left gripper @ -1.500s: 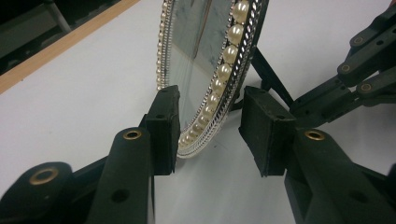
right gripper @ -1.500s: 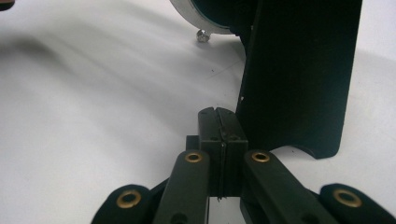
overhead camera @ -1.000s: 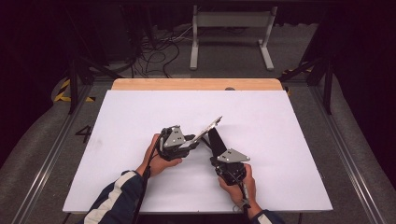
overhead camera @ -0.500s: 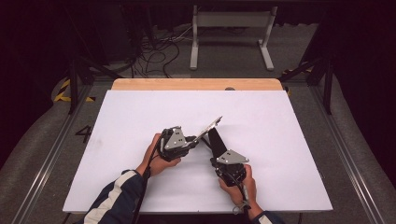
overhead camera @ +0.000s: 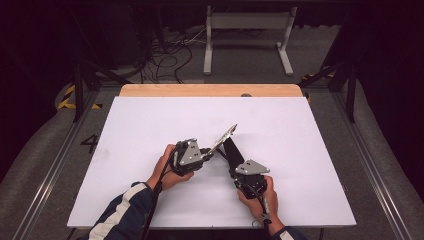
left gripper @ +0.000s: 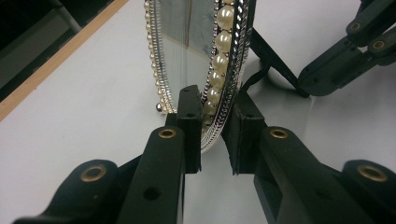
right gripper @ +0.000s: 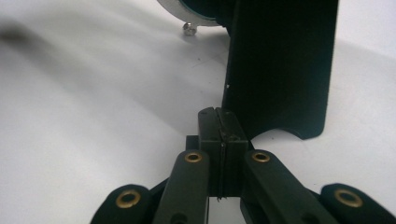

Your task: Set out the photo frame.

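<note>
A small oval picture frame (overhead camera: 224, 137) with a pearl and silver rim (left gripper: 225, 51) stands tilted on the white table, propped on its black back stand (overhead camera: 231, 152). My left gripper (overhead camera: 210, 153) reaches it from the left. Its jaws have just been closing, and the pads (left gripper: 190, 112) now press on the lower rim from both sides (left gripper: 215, 116). My right gripper (overhead camera: 236, 169) is shut with nothing seen between its pads, and its tips (right gripper: 218, 116) sit at the lower corner of the black stand (right gripper: 280, 60). A silver ball foot (right gripper: 188, 29) rests on the table.
The white tabletop (overhead camera: 310, 150) has a wooden strip (overhead camera: 210, 90) along its far edge. Beyond it, a grey metal stand (overhead camera: 247, 30) and loose cables (overhead camera: 165, 55) lie on the dark floor. The right gripper's jaws (left gripper: 355, 51) show past the frame.
The left hand has barely shifted at the frame's rim. The frame, its stand and the right gripper have kept their places.
</note>
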A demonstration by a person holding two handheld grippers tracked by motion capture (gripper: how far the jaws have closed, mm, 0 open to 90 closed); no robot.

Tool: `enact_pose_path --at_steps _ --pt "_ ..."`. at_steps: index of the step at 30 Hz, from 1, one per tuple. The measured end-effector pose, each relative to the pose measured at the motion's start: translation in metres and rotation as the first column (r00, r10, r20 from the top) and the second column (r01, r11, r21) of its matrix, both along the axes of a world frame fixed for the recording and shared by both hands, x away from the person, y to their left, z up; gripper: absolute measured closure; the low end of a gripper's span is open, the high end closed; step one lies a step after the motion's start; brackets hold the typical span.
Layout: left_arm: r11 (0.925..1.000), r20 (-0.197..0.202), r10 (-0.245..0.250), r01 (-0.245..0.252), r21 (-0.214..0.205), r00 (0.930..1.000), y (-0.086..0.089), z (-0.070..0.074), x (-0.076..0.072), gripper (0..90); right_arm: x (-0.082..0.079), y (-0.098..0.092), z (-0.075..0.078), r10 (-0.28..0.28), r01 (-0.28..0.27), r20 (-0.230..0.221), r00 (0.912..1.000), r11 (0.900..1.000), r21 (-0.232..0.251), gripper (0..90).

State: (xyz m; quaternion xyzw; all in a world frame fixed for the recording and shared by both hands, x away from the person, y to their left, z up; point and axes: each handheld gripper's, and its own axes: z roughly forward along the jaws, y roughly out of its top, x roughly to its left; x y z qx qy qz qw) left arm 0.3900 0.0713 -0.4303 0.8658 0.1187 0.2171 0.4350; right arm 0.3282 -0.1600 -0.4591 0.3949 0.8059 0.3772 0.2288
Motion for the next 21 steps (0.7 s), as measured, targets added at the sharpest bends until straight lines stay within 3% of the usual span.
enact_pose_path --at_steps 5,7,8,14,21 --pt "1.0 0.003 -0.005 0.005 0.004 1.0 0.0 0.002 -0.004 78.2 0.005 -0.009 0.002 -0.051 0.051 -0.008 0.9987 0.9987 0.005 90.0" --pt "0.9999 0.012 -0.004 0.004 0.013 0.9999 -0.001 0.003 -0.006 78.4 0.009 -0.018 0.001 -0.055 0.059 -0.057 0.9968 0.9956 0.073 90.0" --pt "0.9999 0.012 -0.004 0.004 0.011 0.9999 -0.002 0.003 -0.006 78.5 0.009 -0.019 0.001 -0.045 0.05 -0.057 0.9974 0.9944 0.093 90.0" --pt "0.9998 0.019 -0.008 0.008 0.019 0.9998 -0.002 0.005 -0.009 78.4 0.0 -0.011 0.014 -0.005 0.004 0.023 0.9997 0.9994 0.035 90.0" --pt "0.9983 0.036 -0.027 0.025 0.052 0.999 -0.005 0.007 -0.015 78.2 -0.009 0.0 0.019 0.06 -0.061 0.041 0.9974 0.9972 0.042 90.0"
